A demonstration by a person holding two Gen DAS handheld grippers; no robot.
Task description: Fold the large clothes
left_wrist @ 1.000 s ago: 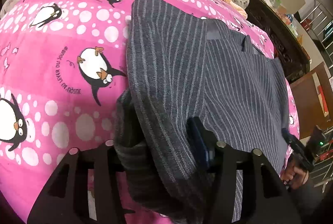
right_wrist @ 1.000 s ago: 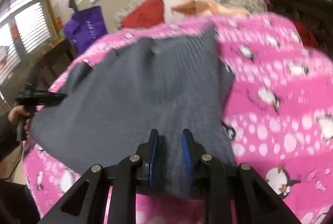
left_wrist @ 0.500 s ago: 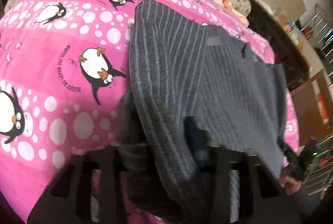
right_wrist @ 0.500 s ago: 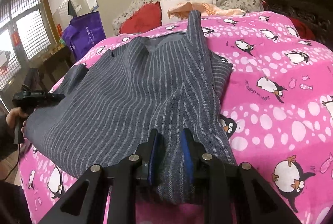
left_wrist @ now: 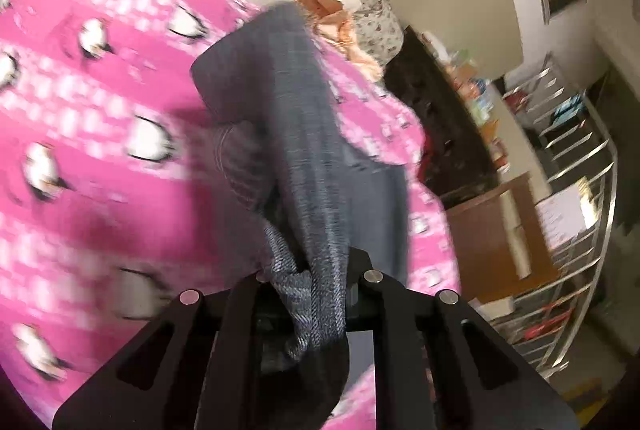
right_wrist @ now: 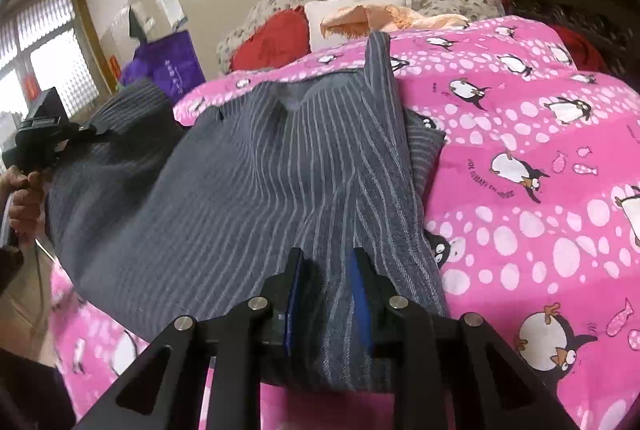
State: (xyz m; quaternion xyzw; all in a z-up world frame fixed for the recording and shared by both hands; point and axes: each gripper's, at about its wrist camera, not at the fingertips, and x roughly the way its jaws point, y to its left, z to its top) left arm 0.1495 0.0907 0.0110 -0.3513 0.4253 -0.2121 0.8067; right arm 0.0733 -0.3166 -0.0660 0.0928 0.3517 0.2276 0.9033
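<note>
Pink penguin quilt (right_wrist: 540,158) covers bed. Grey striped garment (right_wrist: 248,190) spread across quilt, one side lifted clear of it. My left gripper (left_wrist: 312,294) clamps bunched fold of garment, raised. My right gripper (right_wrist: 326,294) pinches near hem, blue pads (right_wrist: 360,306) tight against cloth.

Open pink blanket (right_wrist: 540,190) lies right of the grey striped garment (right_wrist: 248,190). Pillows (right_wrist: 356,18) close the bed's far end; a dark cabinet (left_wrist: 444,122) flanks one side.
</note>
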